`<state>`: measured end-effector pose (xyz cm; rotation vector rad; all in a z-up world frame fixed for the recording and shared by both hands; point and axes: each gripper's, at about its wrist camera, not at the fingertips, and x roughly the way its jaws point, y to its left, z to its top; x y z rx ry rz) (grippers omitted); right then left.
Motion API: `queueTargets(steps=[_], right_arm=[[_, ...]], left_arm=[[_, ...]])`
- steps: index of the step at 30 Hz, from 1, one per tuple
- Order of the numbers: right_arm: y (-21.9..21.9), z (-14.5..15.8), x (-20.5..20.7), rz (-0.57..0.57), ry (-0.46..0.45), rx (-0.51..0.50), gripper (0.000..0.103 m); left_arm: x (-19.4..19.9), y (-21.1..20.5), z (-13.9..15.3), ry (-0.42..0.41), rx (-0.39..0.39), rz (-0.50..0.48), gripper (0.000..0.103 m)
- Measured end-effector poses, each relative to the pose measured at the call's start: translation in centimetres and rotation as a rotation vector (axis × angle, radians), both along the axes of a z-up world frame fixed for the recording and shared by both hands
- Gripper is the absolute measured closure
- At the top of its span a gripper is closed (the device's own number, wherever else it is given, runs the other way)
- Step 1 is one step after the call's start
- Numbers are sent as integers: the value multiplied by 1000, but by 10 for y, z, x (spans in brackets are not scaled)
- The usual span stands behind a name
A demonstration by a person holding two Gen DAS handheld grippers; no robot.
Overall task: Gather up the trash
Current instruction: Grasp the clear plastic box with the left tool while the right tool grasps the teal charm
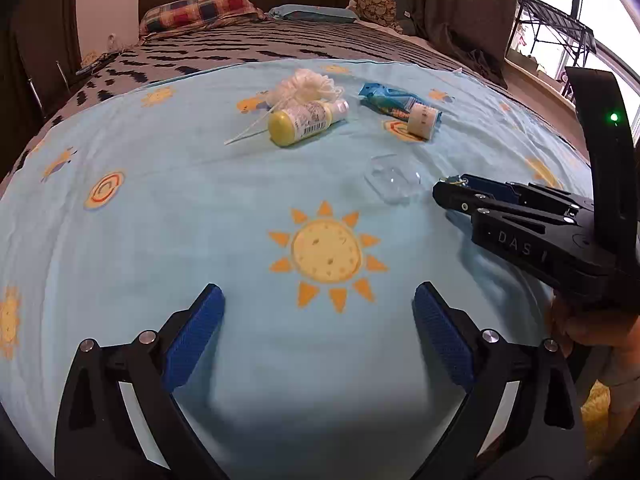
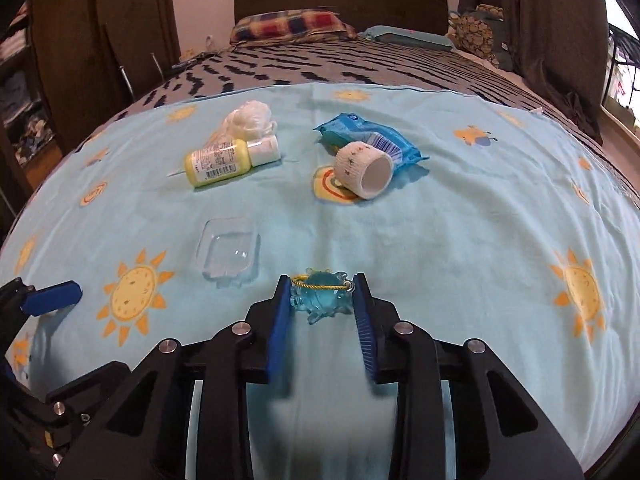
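— Blue plastic trinket [image 2: 320,298] is pinched between the right gripper [image 2: 322,308] jaws, low over the bed's sun-print sheet [image 2: 460,248]; how should it be carried?

— Kept level, squeezed lightly. Left gripper [image 1: 318,332] jaws are spread, empty. Counted leftward to rightward: one yellow bottle [image 2: 218,162], one clear tray [image 2: 228,254], one wipes pack [image 2: 370,136], one bandage roll [image 2: 364,170]

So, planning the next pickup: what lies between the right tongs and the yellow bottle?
The clear plastic tray lies there, on the blue blanket, short of the yellow bottle; the right wrist view shows it.
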<state>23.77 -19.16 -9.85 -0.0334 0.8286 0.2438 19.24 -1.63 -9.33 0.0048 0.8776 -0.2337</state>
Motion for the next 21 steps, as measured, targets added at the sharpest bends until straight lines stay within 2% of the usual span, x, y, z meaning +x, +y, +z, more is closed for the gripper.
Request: queueTargets(steps=[6, 15, 18, 19, 21], right_arm=[[-22, 10, 9, -50, -27, 26, 71], [-59, 9, 23, -138, -7, 41, 71], [-64, 8, 24, -143, 3, 63, 71], [-64, 8, 24, -142, 3, 66, 71], [-63, 8, 23, -141, 0, 57, 71]], left_arm=[[28, -16, 2, -7, -16, -30, 12], [69, -42, 2, 4, -18, -54, 13], [78, -51, 2, 6, -10, -64, 28], [80, -54, 1, 4, 1, -66, 37], [82, -57, 1, 1, 15, -68, 44]])
